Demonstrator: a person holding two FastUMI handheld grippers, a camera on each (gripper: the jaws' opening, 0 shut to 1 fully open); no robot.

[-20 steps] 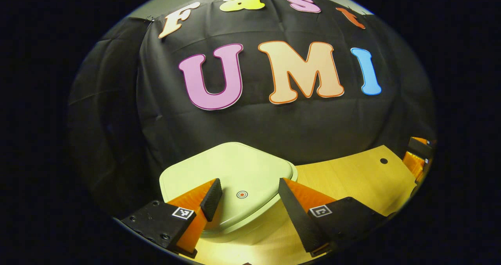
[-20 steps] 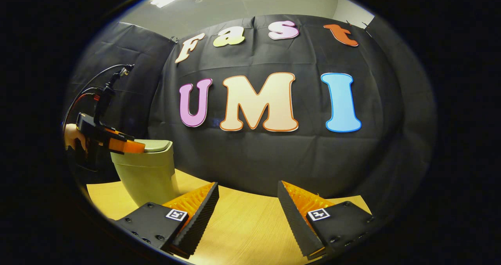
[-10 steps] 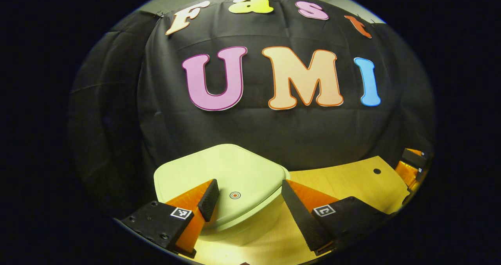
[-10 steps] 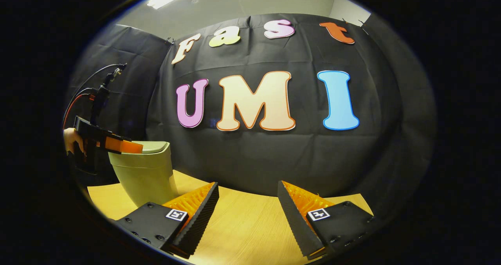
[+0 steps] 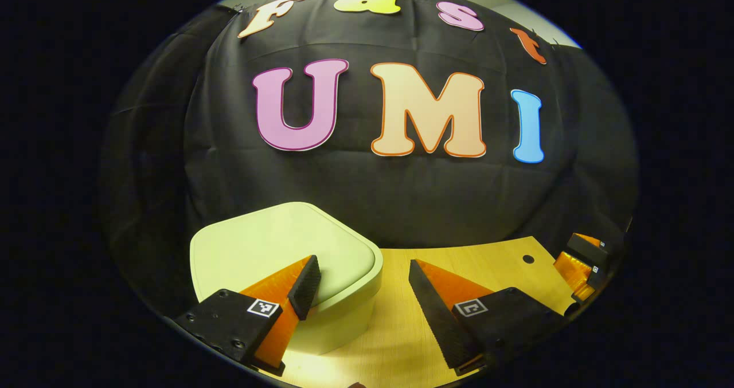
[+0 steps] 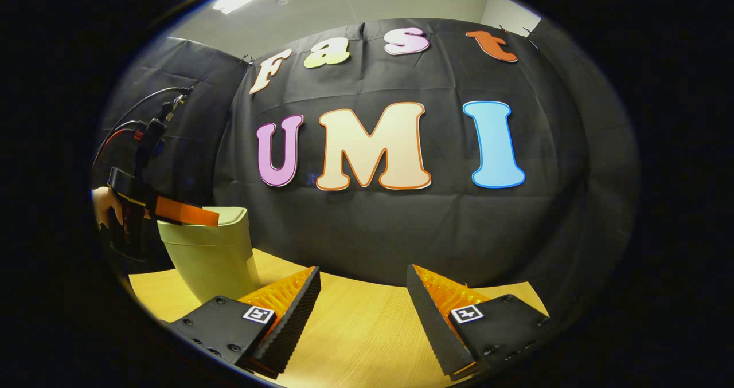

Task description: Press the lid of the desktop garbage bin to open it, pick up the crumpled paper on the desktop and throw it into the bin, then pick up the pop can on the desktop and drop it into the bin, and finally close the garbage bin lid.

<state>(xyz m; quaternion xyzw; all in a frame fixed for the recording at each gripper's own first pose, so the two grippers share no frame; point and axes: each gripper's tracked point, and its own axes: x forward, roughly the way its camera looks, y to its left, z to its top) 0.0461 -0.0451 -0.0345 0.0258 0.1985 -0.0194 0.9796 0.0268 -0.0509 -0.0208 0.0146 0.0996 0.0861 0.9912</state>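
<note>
Your fingers are spread wide on both grippers, nothing held. Going big to small: the desk (image 6: pixel 355 330) carries the bin (image 6: pixel 209 256) at its left end, lid (image 5: pixel 275 247) down, with your left gripper (image 5: pixel 361 285) just over its near edge. Looks like either the very start or finish; paper and can aren't anywhere I can spot.

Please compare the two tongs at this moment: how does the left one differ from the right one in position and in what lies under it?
The left tongs hang over the bin lid, one finger above the lid, the other past its edge; the right tongs hang over bare desktop. The left tongs sit high, at the bin's top; the right tongs sit low, near the wood. Both are open and hold nothing.
</note>
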